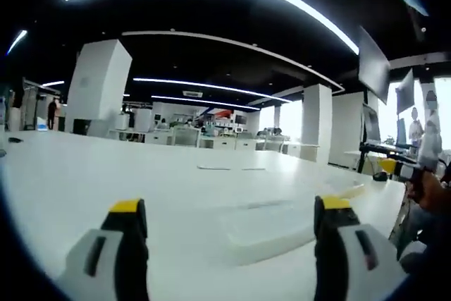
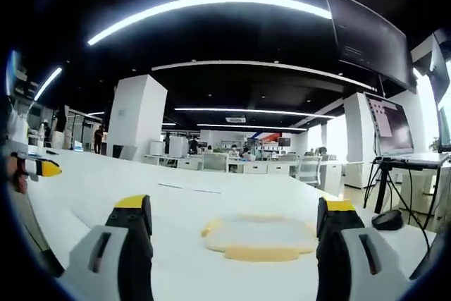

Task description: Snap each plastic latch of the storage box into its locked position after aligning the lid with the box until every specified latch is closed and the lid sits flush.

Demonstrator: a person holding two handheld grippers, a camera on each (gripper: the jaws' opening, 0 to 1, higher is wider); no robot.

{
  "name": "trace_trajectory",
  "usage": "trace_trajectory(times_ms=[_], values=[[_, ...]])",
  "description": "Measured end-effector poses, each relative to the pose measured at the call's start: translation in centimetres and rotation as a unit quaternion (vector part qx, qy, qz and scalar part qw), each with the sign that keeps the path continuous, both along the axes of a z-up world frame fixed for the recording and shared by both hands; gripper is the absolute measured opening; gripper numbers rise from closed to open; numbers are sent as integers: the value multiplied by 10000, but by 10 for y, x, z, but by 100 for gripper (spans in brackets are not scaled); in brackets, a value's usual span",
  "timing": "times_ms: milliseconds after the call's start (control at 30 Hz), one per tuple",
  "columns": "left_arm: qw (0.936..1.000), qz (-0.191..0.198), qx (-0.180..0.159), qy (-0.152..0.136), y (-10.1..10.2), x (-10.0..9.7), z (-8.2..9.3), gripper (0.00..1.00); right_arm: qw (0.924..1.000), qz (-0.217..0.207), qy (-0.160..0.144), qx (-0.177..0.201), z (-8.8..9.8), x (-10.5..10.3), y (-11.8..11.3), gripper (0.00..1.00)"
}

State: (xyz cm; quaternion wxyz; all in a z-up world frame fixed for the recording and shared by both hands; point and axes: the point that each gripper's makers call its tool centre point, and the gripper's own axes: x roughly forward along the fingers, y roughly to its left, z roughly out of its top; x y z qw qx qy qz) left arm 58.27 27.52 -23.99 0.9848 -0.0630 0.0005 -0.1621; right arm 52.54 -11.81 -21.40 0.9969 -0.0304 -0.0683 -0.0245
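Both grippers (image 1: 231, 223) (image 2: 234, 222) are held wide, empty, low-centre; box (image 2: 259, 237) with yellow latches is seen hazily on tabletop (image 2: 106, 188), so latches risk being mis-hit.

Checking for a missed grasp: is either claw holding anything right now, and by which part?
Nothing is held. The left claw and the right claw are both open, apart from the clear plastic lid with yellow latches on the white table.

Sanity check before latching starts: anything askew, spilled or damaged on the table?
Nothing stands out. The storage box lies flat on the white table, its yellow latches too blurred to judge. Left gripper and right gripper are both open, touching nothing.
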Motion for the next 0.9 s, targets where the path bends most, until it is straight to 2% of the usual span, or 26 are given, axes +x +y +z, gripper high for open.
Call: trace_trajectory(times_ms=[167, 367, 400, 433, 500, 633, 667, 767, 900], values=[[9997, -226, 81, -17, -23, 13, 5, 100, 9999, -119, -4, -117, -1, 2, -2, 100], [9991, -406, 88, -26, -45, 20, 8, 100, 9998, -174, 34, -77, -3, 1, -2, 100], [9990, -444, 97, -29, -49, 20, 8, 100, 9998, -175, 36, -75, -4, 0, -10, 100], [9985, -532, 108, -42, -55, 21, 8, 100, 9998, -171, 29, -71, -6, -1, -35, 100], [9973, -725, 134, -68, -67, 22, 8, 100, 9999, -139, 7, -64, -7, -1, -45, 100], [9947, -991, 247, -138, -86, 23, 13, 100, 9998, -104, 22, -146, -6, -1, -46, 100], [9943, -1022, 258, -154, -89, 25, 14, 100, 9999, -93, 25, -128, -8, -2, -53, 100], [9931, -1141, 218, -135, -96, 28, 15, 100, 9998, -19, 55, -208, -7, 1, -53, 100], [9917, -1273, 161, -76, -107, 33, 14, 100, 9996, 30, 78, -288, -6, 4, -66, 100]])
